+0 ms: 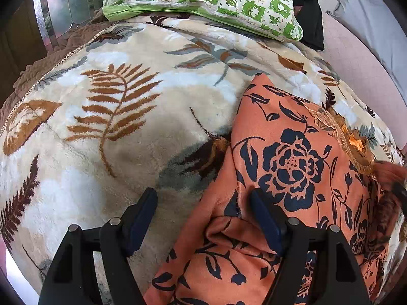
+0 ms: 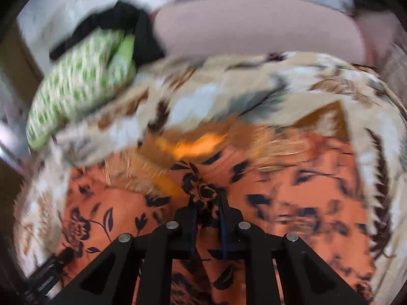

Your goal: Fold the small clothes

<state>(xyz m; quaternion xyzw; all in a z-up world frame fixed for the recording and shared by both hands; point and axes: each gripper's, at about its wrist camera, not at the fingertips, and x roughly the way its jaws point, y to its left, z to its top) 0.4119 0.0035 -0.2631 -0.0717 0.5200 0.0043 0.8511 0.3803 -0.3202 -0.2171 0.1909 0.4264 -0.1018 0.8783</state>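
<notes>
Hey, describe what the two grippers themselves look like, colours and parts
Both the left gripper and right gripper share one build: matte black angular frames with triangular cutouts, round silver pivot pins, and dark navy blue fingers. No cables, markings or sleeves show.

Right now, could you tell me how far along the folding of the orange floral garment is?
Early on. Done: the orange floral garment lies on the leaf-print blanket, one edge near the left gripper doubled over. In hand: the right gripper pinches a bunch of it; the left is open. Left: a neat, finished fold.
</notes>
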